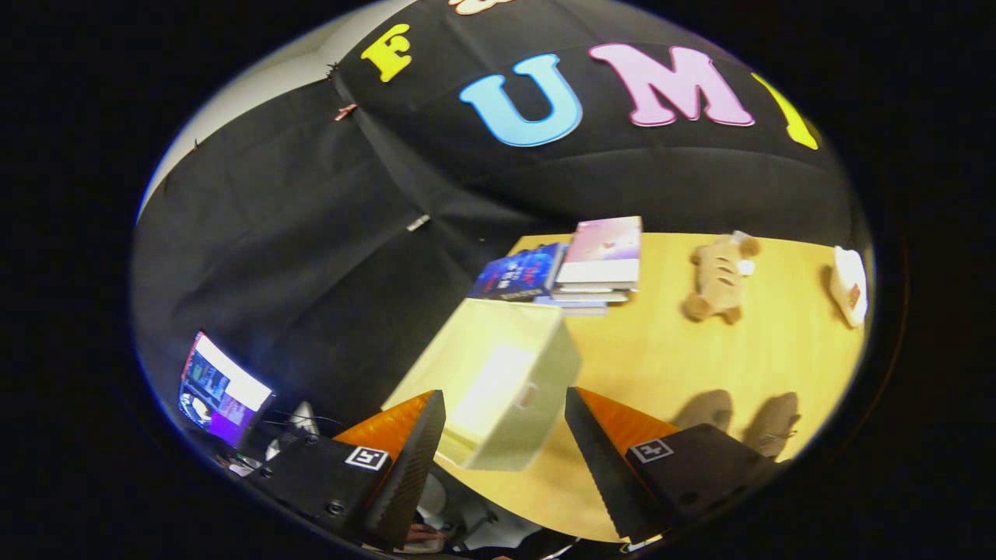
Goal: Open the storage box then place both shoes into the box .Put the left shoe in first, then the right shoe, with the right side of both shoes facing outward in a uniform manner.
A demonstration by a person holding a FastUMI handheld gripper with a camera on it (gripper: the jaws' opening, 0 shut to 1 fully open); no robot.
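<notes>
The gripper (506, 420) is being held with its fingers spread wide apart and nothing clasped between them, low in the centre of the frame. At the lower left, a lit screen (220, 389) is being shown against the dark cloth wall. In the centre, the pale storage box (498, 381) is being seen just ahead of the fingers, near the edge of the wooden table (646, 350). Behind it, a stack of books (576, 268) is being displayed. Further right, a plush toy (720, 280) is lying. At the lower right, two brown shoes (739, 420) are being seen side by side.
</notes>
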